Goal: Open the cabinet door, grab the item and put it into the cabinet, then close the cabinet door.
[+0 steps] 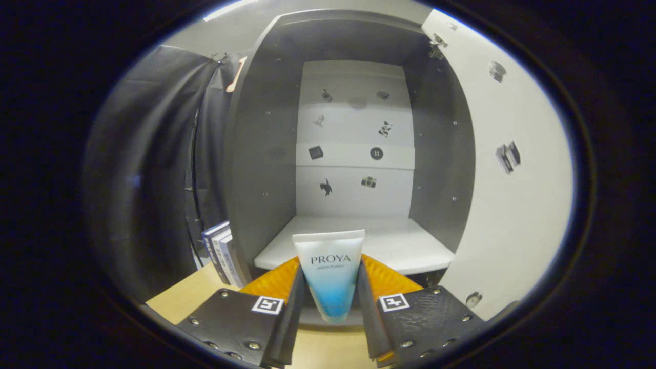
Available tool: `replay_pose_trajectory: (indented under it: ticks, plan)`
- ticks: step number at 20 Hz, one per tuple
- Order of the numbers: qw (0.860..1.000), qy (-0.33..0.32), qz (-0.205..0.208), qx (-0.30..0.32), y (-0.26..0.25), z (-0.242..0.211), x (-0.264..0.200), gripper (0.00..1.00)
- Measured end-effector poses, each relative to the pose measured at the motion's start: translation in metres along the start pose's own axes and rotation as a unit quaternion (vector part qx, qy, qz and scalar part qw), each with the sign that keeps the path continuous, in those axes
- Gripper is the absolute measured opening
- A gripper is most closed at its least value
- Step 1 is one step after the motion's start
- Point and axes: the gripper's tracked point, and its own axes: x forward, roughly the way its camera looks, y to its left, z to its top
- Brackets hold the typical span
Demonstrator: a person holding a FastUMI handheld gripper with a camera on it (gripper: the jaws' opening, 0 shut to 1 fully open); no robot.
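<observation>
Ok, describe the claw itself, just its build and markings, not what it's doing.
The claw has two flat, dark, textured plates, one on each side, studded with round metal rivets. Each plate carries a square black-and-white fiducial marker near its inner corner. Thin flat fingers angle inward from the plates, and ribbed panels sit behind them. No cables can be seen.

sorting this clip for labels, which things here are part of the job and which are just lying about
Part of the job:
- tube, clamped between the tongs
- cabinet, its shelf just ahead of the tube
- cabinet door, swung open on the right

Just lying about:
- books standing left of the cabinet
- wooden table
</observation>
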Motion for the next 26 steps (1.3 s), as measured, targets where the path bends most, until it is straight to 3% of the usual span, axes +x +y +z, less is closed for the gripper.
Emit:
replay_pose_trajectory:
  ticks: [5, 10, 24, 25, 26]
  plan:
    - [0.999, -0.037, -0.012, 0.003, -0.014, 0.041, 0.068, 0.53]
    - [0.999, -0.031, -0.026, 0.018, -0.034, 0.033, 0.121, 0.53]
    - [0.999, -0.007, -0.042, 0.009, -0.041, 0.003, 0.14, 0.54]
    - [0.999, -0.006, -0.04, 0.014, -0.04, 0.003, 0.138, 0.55]
    - [0.999, -0.003, -0.041, 0.02, -0.04, 0.002, 0.136, 0.65]
